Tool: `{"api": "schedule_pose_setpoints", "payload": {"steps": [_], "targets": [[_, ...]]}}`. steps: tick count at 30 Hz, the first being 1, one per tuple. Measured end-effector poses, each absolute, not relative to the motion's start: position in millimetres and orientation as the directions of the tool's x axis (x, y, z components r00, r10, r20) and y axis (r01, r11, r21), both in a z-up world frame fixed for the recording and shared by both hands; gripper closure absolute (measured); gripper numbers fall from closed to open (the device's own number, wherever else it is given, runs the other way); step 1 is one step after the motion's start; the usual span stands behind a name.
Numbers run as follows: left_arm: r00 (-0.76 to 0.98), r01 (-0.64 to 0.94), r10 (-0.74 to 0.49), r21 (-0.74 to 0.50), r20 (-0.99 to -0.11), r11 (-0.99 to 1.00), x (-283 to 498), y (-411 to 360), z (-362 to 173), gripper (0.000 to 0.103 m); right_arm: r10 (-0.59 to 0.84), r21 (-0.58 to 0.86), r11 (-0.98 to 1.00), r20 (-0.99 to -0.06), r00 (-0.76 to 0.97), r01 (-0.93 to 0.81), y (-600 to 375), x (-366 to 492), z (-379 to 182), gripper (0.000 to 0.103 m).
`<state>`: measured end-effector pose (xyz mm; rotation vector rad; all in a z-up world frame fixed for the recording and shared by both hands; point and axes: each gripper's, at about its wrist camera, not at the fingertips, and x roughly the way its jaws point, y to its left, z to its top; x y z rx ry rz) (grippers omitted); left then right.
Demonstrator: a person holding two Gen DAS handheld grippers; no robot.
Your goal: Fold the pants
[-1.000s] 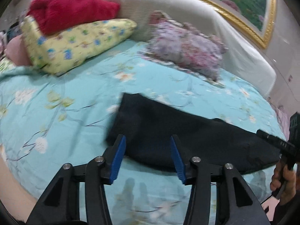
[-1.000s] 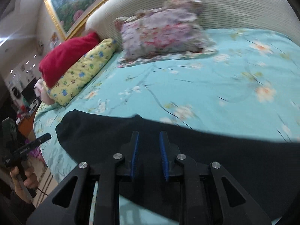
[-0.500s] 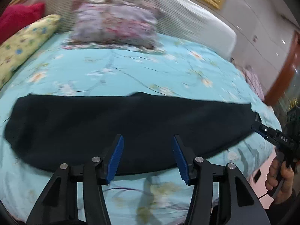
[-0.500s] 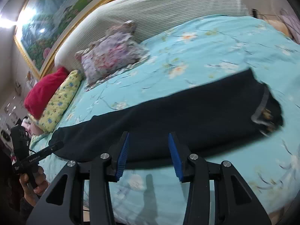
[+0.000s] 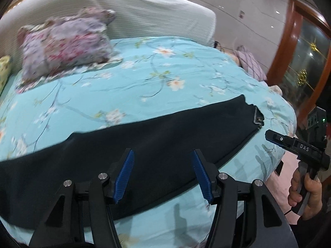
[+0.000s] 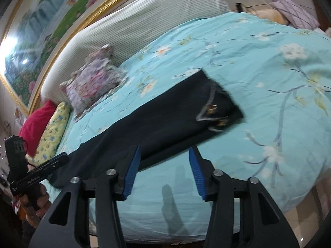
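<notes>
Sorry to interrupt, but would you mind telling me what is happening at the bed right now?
A person is holding a two-finger tool in each hand over dark pants laid out long and flat on the floral bedspread. The left tool and right tool are both open and hold nothing. The waistband end lies on the right. No fold of the pants' length has been made yet.

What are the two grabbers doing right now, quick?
Left gripper: open, holding nothing, above the black pants.
Right gripper: open, holding nothing.
</notes>
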<state>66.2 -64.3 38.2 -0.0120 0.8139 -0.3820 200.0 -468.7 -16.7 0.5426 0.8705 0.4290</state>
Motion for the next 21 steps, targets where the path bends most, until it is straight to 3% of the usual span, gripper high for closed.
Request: {"api": "schedule_pose_setpoints", "payload": {"steps": [21], "targets": [[0.479, 0.559, -0.427, -0.108, -0.767, 0.822, 140, -166, 37, 0.037, 0.504, 0.666, 0.745, -0.582, 0.638, 0.019, -513, 210, -35, 0.051]]}}
